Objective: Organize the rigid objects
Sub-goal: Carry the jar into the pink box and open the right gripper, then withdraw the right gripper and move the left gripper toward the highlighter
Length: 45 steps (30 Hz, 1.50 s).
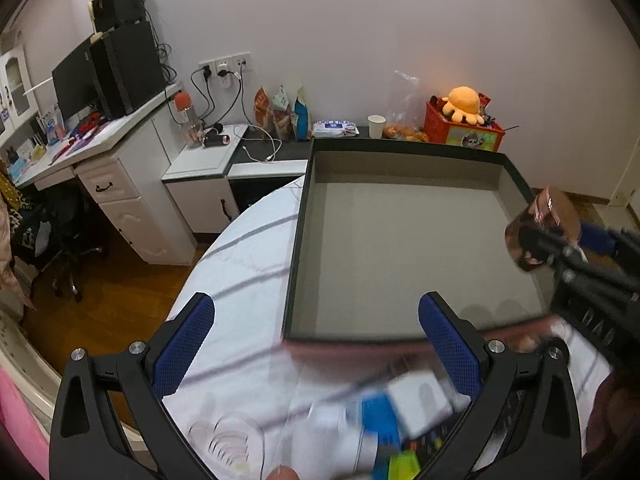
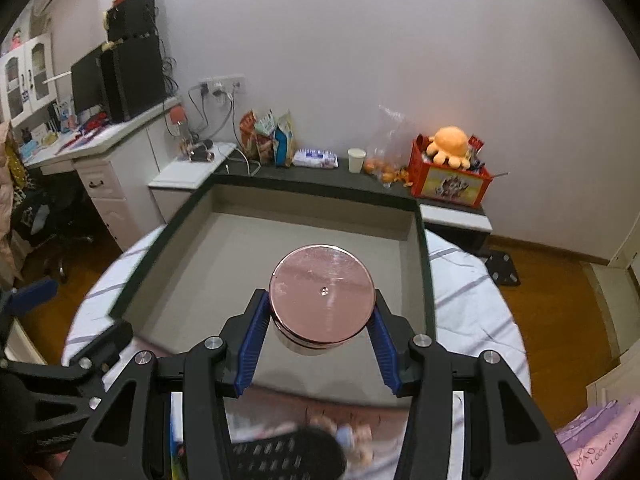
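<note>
Left wrist view: left gripper (image 1: pixel 316 344) hangs with blue mesh-textured fingers (image 1: pixel 186 344) spread over a striped cloth-covered table (image 1: pixel 248 248). At three o'clock, right gripper (image 2: pixel 320 320) pinches a round copper-pink tin (image 2: pixel 322 294) between ribbed pads, above a shallow grey box (image 2: pixel 200 248) with dark rim.

An orange plush octopus (image 2: pixel 448 145) sits atop a red box (image 2: pixel 450 179) on a dark counter (image 2: pixel 320 184) against a pale wall, beside a white paper cup (image 2: pixel 356 159), a pack of wipes (image 2: pixel 315 158) and several snack bags (image 2: pixel 266 136); at left, a white desk (image 1: pixel 100 136) carries a black monitor (image 1: pixel 74 80) and a speaker (image 1: pixel 128 68), with cables plugged into wall sockets (image 1: pixel 225 66)
</note>
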{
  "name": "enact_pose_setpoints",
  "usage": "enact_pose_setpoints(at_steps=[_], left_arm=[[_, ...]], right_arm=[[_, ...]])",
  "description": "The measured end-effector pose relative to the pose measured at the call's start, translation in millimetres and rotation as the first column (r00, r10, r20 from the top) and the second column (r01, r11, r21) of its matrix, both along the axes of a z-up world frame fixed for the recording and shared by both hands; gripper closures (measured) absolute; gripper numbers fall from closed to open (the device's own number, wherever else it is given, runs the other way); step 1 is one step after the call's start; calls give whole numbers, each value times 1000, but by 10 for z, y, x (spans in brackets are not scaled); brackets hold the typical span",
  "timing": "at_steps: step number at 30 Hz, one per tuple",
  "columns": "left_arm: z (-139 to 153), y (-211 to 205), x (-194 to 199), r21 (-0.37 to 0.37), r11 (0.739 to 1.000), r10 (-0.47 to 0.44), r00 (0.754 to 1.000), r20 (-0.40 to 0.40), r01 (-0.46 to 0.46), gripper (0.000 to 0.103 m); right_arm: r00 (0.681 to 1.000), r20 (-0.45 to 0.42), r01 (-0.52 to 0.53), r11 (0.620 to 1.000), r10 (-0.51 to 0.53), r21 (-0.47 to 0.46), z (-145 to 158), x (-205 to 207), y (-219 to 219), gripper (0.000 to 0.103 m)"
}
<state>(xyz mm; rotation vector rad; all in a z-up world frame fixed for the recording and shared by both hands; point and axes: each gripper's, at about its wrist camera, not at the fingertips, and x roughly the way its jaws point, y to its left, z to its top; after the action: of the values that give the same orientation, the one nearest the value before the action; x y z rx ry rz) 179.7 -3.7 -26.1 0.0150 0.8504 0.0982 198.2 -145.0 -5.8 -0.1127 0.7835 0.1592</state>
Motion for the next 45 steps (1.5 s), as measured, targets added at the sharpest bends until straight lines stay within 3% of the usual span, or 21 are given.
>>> enact_pose_setpoints(at_steps=[9, 22, 24, 26, 35, 40, 45], left_arm=[[-211, -60, 560, -14, 1000, 4, 999, -39, -4, 0], [-274, -68, 555, -21, 1000, -3, 999, -53, 2, 0], [-251, -54, 528, -21, 1000, -4, 999, -49, 3, 0], [-215, -35, 493, -22, 1000, -4, 999, -43, 3, 0], [44, 47, 147, -19, 1000, 6, 1000, 11, -6, 0], [180, 46, -200, -17, 1000, -5, 999, 48, 6, 0], [144, -44, -622, -35, 998, -42, 998, 48, 43, 0]], right_arm=[[992, -125, 22, 1000, -21, 4, -471, 508, -82, 53], [959, -278, 37, 998, -50, -52, -661, 703, -63, 52], [953, -297, 44, 998, -59, -55, -672, 705, -68, 34], [958, -280, 49, 997, -65, -62, -627, 679, -68, 21], [987, -144, 72, 997, -70, 4, -185, 377, -137, 21], [997, -44, 60, 996, -57, 69, 163, -59, -251, 21], [995, -47, 88, 992, -84, 94, 179, -666, -440, 21]])
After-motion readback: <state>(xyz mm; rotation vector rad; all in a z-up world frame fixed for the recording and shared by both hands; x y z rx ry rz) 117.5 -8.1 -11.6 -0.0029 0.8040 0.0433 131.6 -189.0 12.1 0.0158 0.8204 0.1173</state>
